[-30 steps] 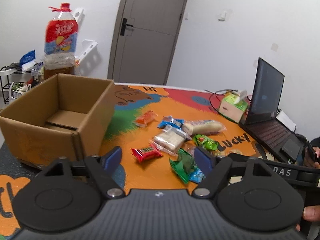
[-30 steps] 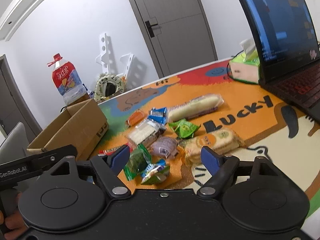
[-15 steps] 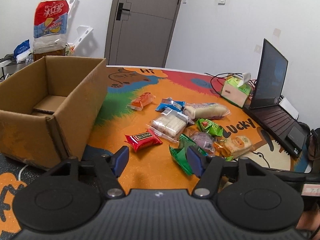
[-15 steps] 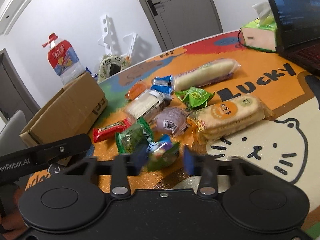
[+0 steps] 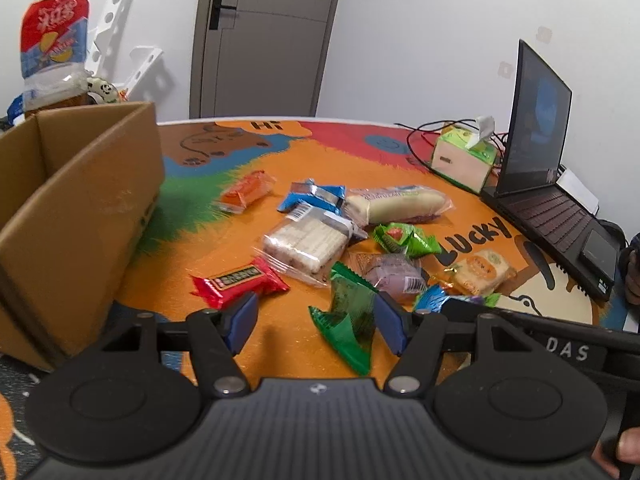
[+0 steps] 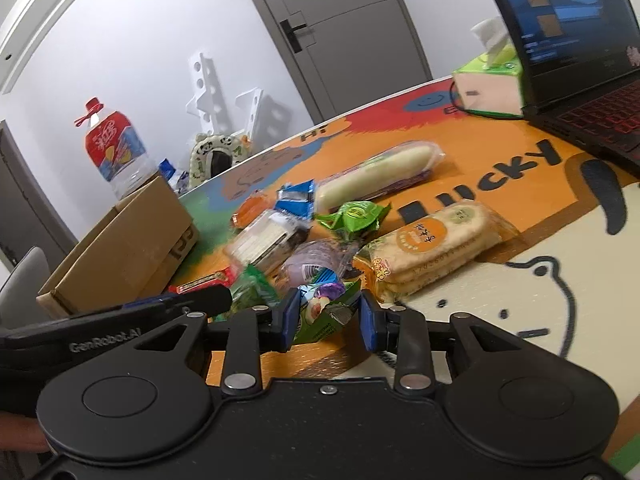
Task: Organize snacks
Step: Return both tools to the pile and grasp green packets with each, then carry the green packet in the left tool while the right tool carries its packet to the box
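Several wrapped snacks lie on the orange mat [image 5: 280, 340]: a red bar [image 5: 240, 280], a clear wafer pack [image 5: 308, 240], a long white bread [image 5: 396, 204] and a rice cracker pack [image 6: 432, 244]. My left gripper [image 5: 316, 322] stands open low over the mat. A dark green packet [image 5: 348, 316] lies between its pads, beside the right one. My right gripper [image 6: 328, 318] is shut on a small green and blue packet [image 6: 320, 314] at the near edge of the pile. An open cardboard box [image 5: 80, 208] stands to the left.
A laptop [image 5: 548, 184] and a tissue box [image 5: 464, 156] with cables stand at the right. A large bottle [image 5: 52, 40] rises behind the box. A person's hand [image 5: 624, 448] shows at the lower right. The two grippers sit close together.
My right gripper went from wide open to shut on the green and blue packet. My left gripper moved forward and down to the dark green packet, its jaws slightly narrower.
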Motion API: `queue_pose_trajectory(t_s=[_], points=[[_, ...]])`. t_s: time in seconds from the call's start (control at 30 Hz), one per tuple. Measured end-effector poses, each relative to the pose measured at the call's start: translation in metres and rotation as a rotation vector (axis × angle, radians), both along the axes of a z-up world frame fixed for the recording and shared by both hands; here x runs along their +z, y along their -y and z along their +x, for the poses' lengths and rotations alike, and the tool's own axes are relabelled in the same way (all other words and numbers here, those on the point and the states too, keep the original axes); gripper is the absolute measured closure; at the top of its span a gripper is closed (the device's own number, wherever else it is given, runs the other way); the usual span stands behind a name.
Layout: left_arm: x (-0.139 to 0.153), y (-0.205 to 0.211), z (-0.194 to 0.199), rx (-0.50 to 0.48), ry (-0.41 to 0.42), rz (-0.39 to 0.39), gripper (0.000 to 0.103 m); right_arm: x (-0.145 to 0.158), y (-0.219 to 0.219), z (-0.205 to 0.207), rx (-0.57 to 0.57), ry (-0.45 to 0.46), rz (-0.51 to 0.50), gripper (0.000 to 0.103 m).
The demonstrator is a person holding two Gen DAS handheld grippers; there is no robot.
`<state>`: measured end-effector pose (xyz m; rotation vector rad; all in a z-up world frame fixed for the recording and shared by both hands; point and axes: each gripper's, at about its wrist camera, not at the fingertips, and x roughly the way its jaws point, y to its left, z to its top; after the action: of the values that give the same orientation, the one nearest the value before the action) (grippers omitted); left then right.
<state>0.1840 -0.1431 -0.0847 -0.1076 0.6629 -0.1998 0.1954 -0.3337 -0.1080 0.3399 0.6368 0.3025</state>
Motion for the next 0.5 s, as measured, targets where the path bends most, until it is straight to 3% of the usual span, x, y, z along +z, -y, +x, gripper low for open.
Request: queue_pose_trajectory(t_s=[0.17, 0.3, 0.5], points=[[-0.010, 0.006, 0.006, -0.013, -0.008, 0.011, 0.040, -0.001, 0.002, 0.000, -0.011, 0.000, -0.002, 0.071], [-0.016, 0.006, 0.007, -0.022, -0.029, 0.012, 0.070, 0.000, 0.001, 0.000, -0.013, 0.000, -0.007, 0.071], [-0.010, -0.007, -0.001, -0.007, -0.015, -0.028, 0.074, 0.006, -0.004, -0.003, -0.007, 0.018, -0.013, 0.071]])
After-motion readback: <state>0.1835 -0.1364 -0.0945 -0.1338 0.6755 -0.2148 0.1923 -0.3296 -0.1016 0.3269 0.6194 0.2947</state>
